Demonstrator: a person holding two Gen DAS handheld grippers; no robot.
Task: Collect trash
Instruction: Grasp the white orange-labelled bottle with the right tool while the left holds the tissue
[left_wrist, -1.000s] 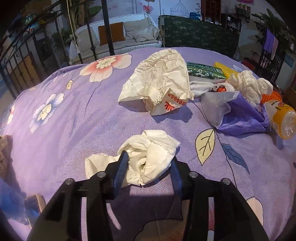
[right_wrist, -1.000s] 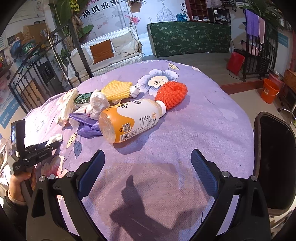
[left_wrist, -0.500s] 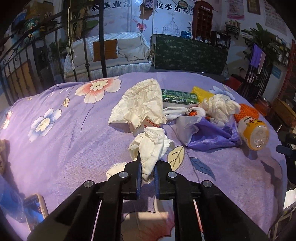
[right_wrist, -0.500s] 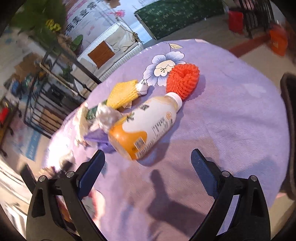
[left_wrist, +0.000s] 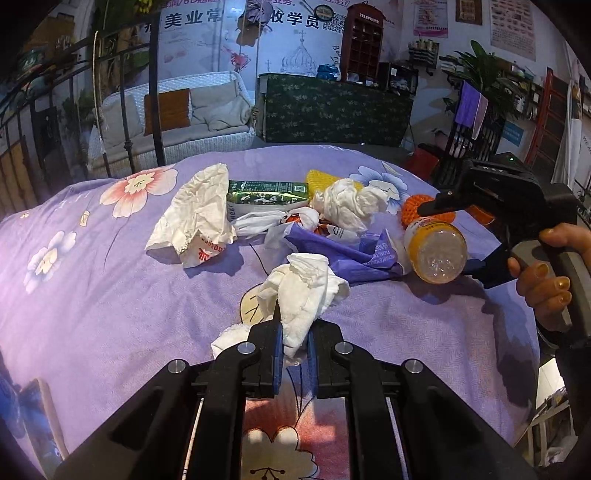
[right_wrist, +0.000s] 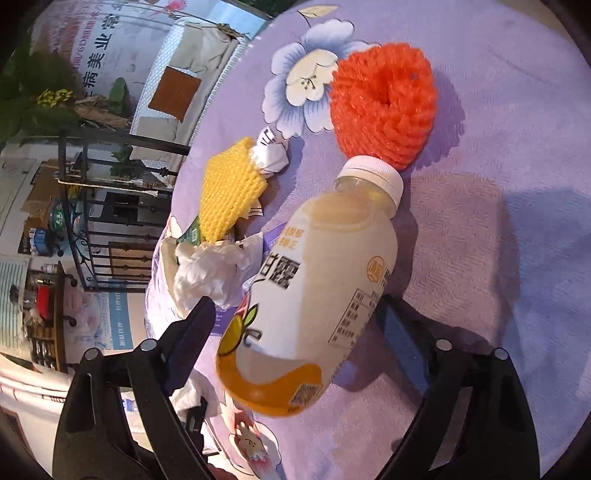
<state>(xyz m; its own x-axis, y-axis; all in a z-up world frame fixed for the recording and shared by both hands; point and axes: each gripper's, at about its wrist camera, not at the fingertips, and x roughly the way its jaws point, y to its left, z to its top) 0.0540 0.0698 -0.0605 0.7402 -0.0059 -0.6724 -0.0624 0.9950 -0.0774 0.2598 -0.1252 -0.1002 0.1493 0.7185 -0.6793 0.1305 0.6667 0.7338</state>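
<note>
On the purple flowered tablecloth (left_wrist: 92, 295), the left gripper (left_wrist: 294, 354) pinches a crumpled white tissue (left_wrist: 303, 291) at lower centre. The right gripper (right_wrist: 295, 325), jaws closing but still wide, straddles the lying orange-bottomed plastic juice bottle (right_wrist: 314, 295); bare cloth lies right.

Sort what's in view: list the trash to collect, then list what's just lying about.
Trash:
- crumpled tissue, clamped in left gripper
- juice bottle, between right gripper's jaws, which have just been closing
- orange foam net
- yellow foam net
- green carton

Lying about:
- phone
- tablecloth
</note>
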